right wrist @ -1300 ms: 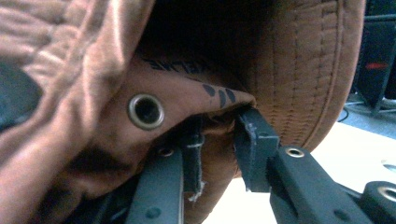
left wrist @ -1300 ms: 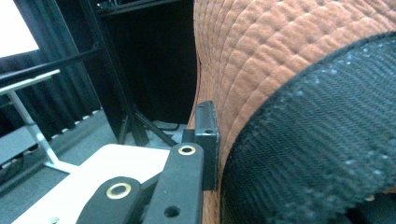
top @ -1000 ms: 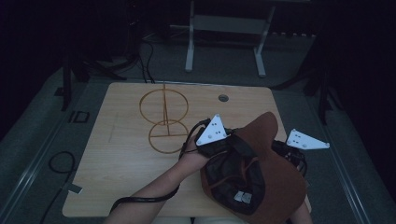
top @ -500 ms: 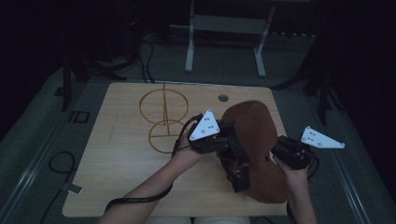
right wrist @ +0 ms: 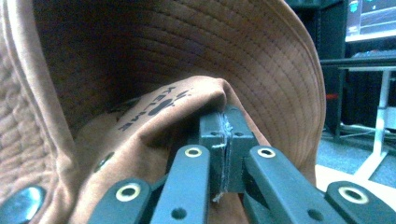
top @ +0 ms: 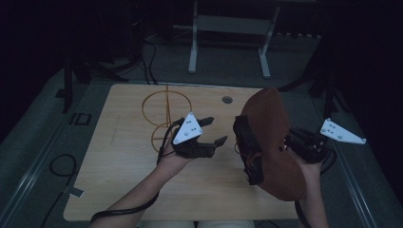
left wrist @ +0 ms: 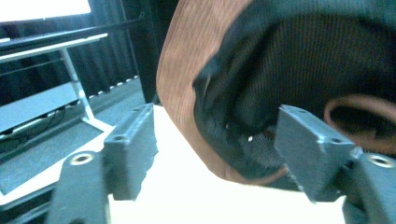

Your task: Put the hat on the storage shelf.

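High view: right tool (top: 290,142) pinches brown bucket hat (top: 273,142) by a crown fold, holding it upright above counter (top: 123,190); left tool (top: 211,133), jaws just opened w/ nothing between, faces hat's dark lining.

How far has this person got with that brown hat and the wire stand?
Done: the brown hat is lifted off the table. In hand: the right hand-held gripper is shut on the hat's fabric, while the left hand-held gripper, jaws just opened, has nothing between them. Left, probably: carrying the hat to the wire stand, which is bare.
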Motion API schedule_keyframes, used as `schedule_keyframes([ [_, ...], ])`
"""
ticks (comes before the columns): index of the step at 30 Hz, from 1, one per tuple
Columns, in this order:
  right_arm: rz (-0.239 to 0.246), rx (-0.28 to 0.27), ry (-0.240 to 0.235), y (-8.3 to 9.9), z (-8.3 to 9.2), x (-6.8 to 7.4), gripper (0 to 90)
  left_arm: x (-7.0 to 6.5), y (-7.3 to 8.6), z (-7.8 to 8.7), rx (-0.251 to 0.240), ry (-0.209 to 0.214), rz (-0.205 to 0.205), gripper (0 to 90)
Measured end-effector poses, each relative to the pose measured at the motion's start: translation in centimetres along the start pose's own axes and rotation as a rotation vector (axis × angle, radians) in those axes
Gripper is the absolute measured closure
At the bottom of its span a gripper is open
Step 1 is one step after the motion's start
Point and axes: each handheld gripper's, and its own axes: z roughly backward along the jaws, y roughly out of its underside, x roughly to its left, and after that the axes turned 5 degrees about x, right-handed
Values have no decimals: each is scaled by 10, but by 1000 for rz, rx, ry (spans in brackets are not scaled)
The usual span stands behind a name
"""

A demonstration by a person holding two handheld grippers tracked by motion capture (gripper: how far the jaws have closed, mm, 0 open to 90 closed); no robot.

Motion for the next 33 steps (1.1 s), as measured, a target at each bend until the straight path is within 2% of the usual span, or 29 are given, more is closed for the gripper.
schedule_keyframes([
  [2, -5, -10, 1, -4, -2, -1, 893, 0, 6, 6, 13, 8, 6, 204],
  [3, -3, -17, 2, -6, -3, -2, 893, 0, 9, 9, 28, -1, 7, 148],
  [4, -4, -22, 5, -9, -5, -2, 892, -1, 13, 13, 41, -27, 4, 136],
  [6, -11, -32, 9, -14, -10, -3, 892, 0, 20, 19, 57, -24, 23, 92],
  [7, -13, -39, 9, -16, -13, -4, 892, 0, 24, 22, 69, -44, 20, 79],
  [11, -8, -44, 34, -29, -26, -7, 892, 0, 35, 34, 76, -71, 16, 54],
  [13, -4, -39, 47, -34, -35, -8, 892, 0, 47, 46, 92, -105, 1, 53],
  [15, -3, -37, 52, -37, -39, -9, 892, 0, 52, 50, 97, -112, 2, 53],
  [16, -2, -32, 58, -41, -47, -10, 892, 1, 62, 60, 100, -125, 20, 53],
  [21, -9, -18, 64, -49, -69, -15, 892, 8, 89, 83, 109, -170, 82, 54],
  [23, -13, -14, 63, -50, -74, -16, 892, 10, 94, 87, 115, -181, 91, 54],
  [24, -14, -10, 61, -51, -84, -16, 892, 11, 103, 96, 117, -209, 96, 54],
  [25, -18, -7, 61, -52, -89, -16, 892, 11, 103, 96, 117, -209, 96, 57],
  [26, -15, -3, 61, -53, -94, -16, 892, 12, 113, 102, 122, -240, 101, 57],
  [28, -10, 7, 59, -56, -106, -15, 892, 13, 122, 109, 124, -263, 117, 57],
  [30, 4, 14, 58, -60, -118, -13, 892, 14, 128, 112, 124, -272, 129, 58],
  [32, 11, 22, 51, -64, -130, -10, 892, 14, 143, 119, 133, -295, 156, 58],
  [33, 22, 27, 53, -66, -136, -8, 892, 14, 143, 119, 133, -295, 156, 58],
])
